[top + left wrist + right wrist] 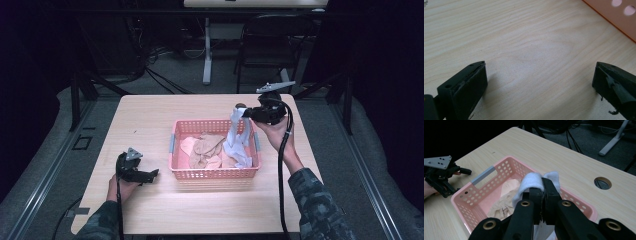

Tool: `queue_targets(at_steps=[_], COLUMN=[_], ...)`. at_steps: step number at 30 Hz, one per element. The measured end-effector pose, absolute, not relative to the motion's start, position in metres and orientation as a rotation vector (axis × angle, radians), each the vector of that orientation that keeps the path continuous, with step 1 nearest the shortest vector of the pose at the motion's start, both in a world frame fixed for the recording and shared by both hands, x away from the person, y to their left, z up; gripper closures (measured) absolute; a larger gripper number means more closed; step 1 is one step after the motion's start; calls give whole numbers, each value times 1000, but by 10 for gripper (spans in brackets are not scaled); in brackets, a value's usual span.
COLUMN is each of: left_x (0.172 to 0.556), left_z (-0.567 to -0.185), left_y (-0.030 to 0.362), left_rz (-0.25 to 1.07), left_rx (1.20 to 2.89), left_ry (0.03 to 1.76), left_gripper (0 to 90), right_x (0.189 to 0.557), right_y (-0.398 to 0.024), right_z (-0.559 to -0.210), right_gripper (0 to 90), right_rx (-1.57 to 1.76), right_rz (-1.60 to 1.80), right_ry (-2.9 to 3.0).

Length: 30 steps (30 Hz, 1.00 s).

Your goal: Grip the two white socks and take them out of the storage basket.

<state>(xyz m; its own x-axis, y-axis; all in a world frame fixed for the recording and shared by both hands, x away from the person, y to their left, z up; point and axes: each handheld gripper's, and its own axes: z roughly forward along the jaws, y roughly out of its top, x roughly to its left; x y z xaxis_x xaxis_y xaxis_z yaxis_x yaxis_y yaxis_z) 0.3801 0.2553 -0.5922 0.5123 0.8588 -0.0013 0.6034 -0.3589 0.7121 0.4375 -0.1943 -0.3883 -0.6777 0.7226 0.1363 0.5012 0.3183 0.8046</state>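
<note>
High view: right gripper (248, 114), jaws clamped on white sock (235, 137) trailing into pink basket (214, 173) at 3 o'clock; lift until clear; left gripper (150, 174), jaws wide, on tabletop (150, 120).

The pink perforated plastic basket (215, 172) stands mid-desk, its walls barring a low sideways pass. Bare light wooden desk (145, 120) lies open to its left, behind and in front. A white cloth (236, 137) hangs from the right tongs (243, 114) over the basket's right half, above beige cloths (205, 150).
</note>
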Motion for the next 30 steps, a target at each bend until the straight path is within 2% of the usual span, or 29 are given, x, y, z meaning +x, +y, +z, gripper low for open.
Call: queue_targets(at_steps=[10,20,30], left_x=[380,380,380], left_z=[-592,-592,-592], left_y=[255,255,255], left_rz=[496,496,496], left_rx=[2091,2091,2092], left_ry=[1191,1192,1191], left_gripper=[0,0,0], right_x=[435,430,426], right_y=[-193,-197,-216], right_z=[-382,-361,-343], right_gripper=[874,875,875], right_rx=[1100,1080,1082], right_rz=[1291,1315,1326], right_ry=[2348,2314,2270])
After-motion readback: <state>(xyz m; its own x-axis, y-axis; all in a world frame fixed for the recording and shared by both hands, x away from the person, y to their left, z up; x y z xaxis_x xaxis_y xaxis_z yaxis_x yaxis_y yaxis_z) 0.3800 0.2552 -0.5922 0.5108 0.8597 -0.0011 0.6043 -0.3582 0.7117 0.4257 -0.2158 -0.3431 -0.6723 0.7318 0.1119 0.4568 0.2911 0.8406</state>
